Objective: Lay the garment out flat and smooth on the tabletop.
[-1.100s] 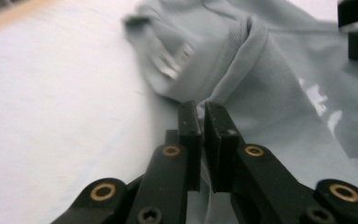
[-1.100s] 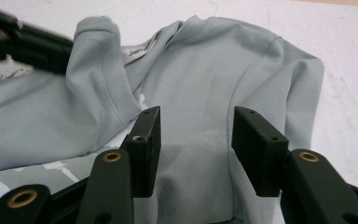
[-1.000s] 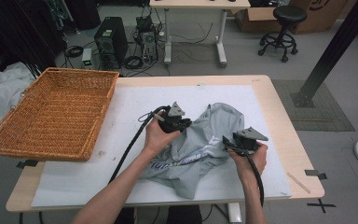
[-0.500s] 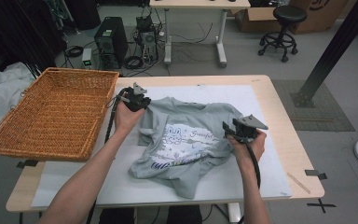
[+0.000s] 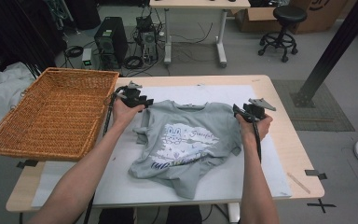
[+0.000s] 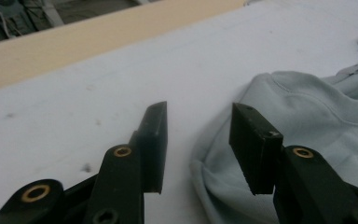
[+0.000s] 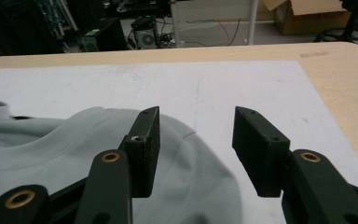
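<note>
T-shirt (image 5: 186,140), grey, lies print-up on white mat (image 5: 214,93) over wood table (image 5: 293,140), collar toward far edge, long axis near-to-far. Wicker basket (image 5: 51,116) at left; workshop floor behind. Left gripper (image 6: 198,144) jaws just opened, apart, nothing pinched; right gripper (image 7: 196,149) jaws apart above shirt shoulder.

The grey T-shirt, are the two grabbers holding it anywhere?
No. The left gripper has just been opening; its jaws stand apart over the grey T-shirt shoulder edge, pinching nothing. The right gripper is open too, above the other shoulder.
</note>
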The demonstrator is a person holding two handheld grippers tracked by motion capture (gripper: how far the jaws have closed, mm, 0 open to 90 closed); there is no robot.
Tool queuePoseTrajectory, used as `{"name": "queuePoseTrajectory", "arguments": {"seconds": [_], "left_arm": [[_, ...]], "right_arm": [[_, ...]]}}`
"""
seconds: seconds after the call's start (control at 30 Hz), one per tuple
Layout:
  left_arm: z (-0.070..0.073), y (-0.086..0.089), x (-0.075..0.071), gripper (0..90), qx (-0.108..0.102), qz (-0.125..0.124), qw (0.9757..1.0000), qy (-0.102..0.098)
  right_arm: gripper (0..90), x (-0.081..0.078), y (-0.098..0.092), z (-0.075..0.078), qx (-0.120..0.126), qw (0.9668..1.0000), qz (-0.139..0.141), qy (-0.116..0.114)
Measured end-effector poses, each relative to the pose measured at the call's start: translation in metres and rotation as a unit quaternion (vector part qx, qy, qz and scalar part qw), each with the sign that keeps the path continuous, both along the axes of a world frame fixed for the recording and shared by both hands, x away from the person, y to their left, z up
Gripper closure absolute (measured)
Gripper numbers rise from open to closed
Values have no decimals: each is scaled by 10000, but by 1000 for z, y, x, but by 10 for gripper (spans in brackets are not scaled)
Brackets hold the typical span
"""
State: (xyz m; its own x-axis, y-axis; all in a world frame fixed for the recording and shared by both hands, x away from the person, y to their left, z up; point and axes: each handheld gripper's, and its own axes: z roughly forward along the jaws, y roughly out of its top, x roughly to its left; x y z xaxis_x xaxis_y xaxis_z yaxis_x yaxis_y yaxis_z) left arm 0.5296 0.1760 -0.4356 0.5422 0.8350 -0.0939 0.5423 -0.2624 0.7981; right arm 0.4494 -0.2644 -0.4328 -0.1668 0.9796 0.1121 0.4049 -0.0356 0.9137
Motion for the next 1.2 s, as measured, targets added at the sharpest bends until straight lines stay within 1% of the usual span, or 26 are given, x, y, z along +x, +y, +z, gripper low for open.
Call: {"name": "queuePoseTrajectory", "arguments": {"seconds": [0.03, 0.07, 0.1, 0.2, 0.23, 0.27, 0.33, 0.37, 0.4, 0.43, 0.47, 0.5, 0.53, 0.63, 0.67, 0.7, 0.8, 0.87, 0.9, 0.93, 1.0, 1.03, 1.07, 1.1, 1.13, 1.2], "left_arm": [[-3, -2, 1, 579, -54, -48, 10000, 51], [-5, -4, 1, 569, -56, -71, 9999, 76], [-7, -6, 2, 564, -33, -127, 9999, 101], [-14, -11, 2, 556, 57, -237, 9994, 236], [-16, -12, 2, 540, 107, -285, 9993, 197], [-16, -14, 1, 545, 240, -356, 9990, 106], [-15, -15, -1, 572, 359, -520, 9980, 19], [-15, -15, -1, 624, 379, -587, 9976, 5], [-15, -15, -3, 660, 438, -705, 9965, -41], [-14, -16, -4, 728, 500, -780, 9957, -72], [-12, -16, -5, 850, 666, -872, 9939, -138], [-11, -16, -5, 850, 682, -874, 9937, -144], [-10, -15, -3, 865, 743, -774, 9940, -190], [-6, -6, 6, 867, 715, -265, 9964, -362], [-6, -4, 9, 867, 803, -151, 9959, -386], [-6, -1, 12, 867, 887, -82, 9952, -406], [-6, 9, 24, 866, 932, 209, 9943, -470], [-10, 13, 34, 863, 1053, 323, 9929, -453], [-13, 13, 37, 857, 1084, 304, 9928, -400], [-16, 13, 37, 844, 1052, 298, 9931, -416], [-16, 11, 38, 831, 1132, 323, 9919, -480], [-15, 10, 39, 686, 1102, 351, 9920, -500], [-14, 10, 39, 686, 984, 406, 9934, -431], [-10, 11, 37, 657, 852, 461, 9945, -391], [-4, 12, 35, 645, 830, 529, 9940, -469], [11, 12, 29, 574, 761, 552, 9938, -601]], "right_arm": [[518, 4, -2, -1, 22, 10000, -22, 7], [510, 12, -3, -3, 193, 9998, -4, 36], [504, 16, -2, -5, 172, 9998, 106, 73], [482, 25, 2, -8, -74, 9992, 335, 199], [472, 31, 4, -11, -186, 9980, 507, 323], [457, 38, 8, -18, -506, 9944, 704, 599], [452, 40, 9, -21, -552, 9934, 744, 672], [455, 43, 11, -26, -552, 9919, 820, 799], [469, 44, 13, -30, -601, 9915, 836, 799], [548, 43, 15, -30, -648, 9924, 756, 724], [831, 43, 18, -29, -565, 9905, 1028, 719], [831, 43, 18, -29, -565, 9905, 1028, 719], [862, 46, 21, -27, -666, 9889, 1097, 754], [867, 53, 25, -26, -678, 9888, 1102, 740], [866, 57, 27, -25, -729, 9889, 1106, 672], [866, 65, 30, -22, -704, 9910, 1016, 517], [865, 76, 34, -19, -719, 9921, 957, 365], [865, 87, 41, -17, -756, 9926, 910, 284], [864, 93, 46, -19, -892, 9915, 901, 284], [855, 99, 51, -27, -960, 9892, 985, 508], [851, 100, 52, -32, -942, 9891, 1001, 523], [709, 101, 46, -33, -576, 9929, 904, 520], [709, 101, 46, -33, -576, 9929, 904, 520], [651, 100, 44, -31, -578, 9930, 891, 514], [618, 97, 39, -27, -610, 9928, 887, 529], [529, 87, 27, -11, -447, 9947, 756, 533]]}}
